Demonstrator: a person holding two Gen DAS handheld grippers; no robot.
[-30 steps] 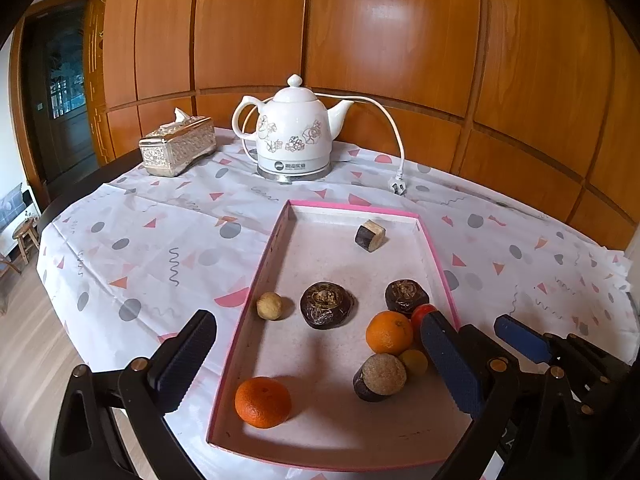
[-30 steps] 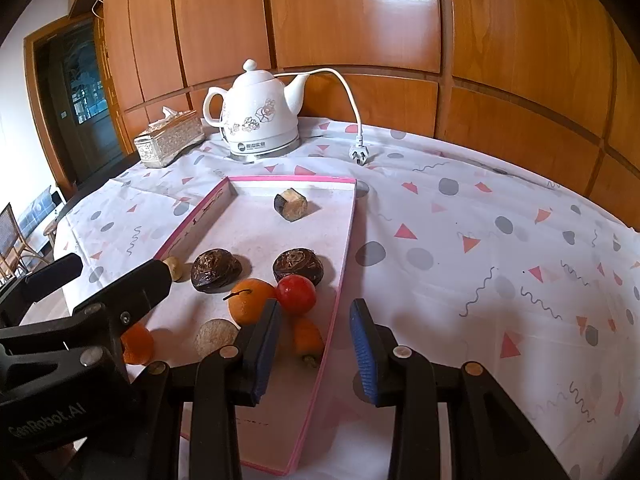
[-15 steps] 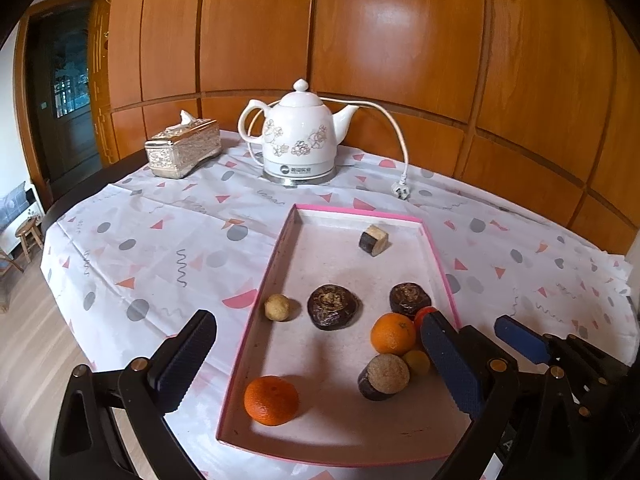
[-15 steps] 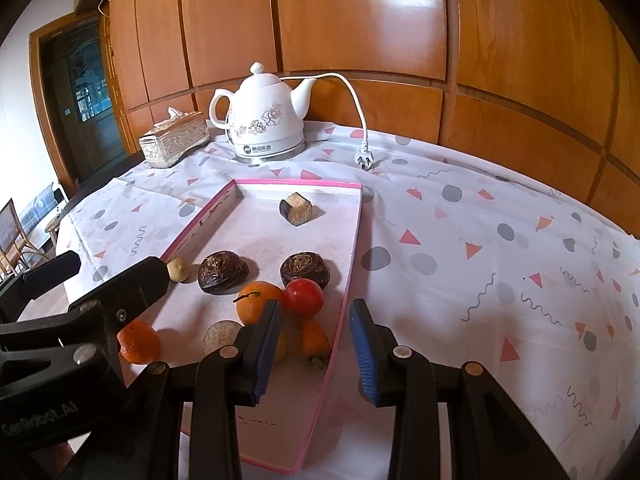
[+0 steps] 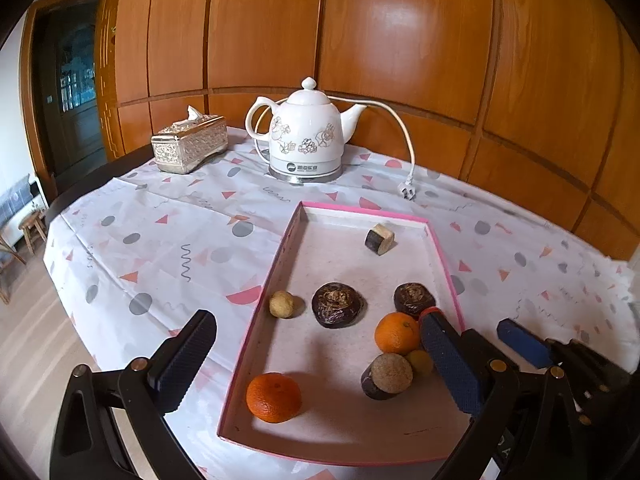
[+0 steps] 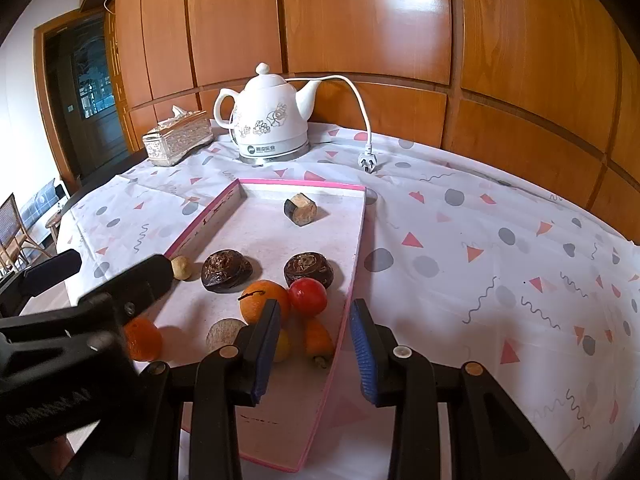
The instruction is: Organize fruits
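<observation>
From the left wrist, the left gripper [image 5: 316, 364] hangs wide open and empty over the pink-rimmed tray [image 5: 260, 308] of fruit, a white kettle [image 5: 306, 136] behind; from the right wrist, the right gripper [image 6: 316, 354], jaws partly open and empty, straddles the tray's edge beside a tomato [image 6: 307, 297].

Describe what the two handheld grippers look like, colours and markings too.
Both are black plastic clamp-style frames with brass-coloured rivets. The left gripper has dark textured finger pads; the right gripper has blue ribbed pads. In the right wrist view the left gripper's body carries white lettering, unreadable here. No sleeves or hands show.

Both tools — left tool [image 5: 316, 360], right tool [image 6: 316, 348] — agape, empty
</observation>
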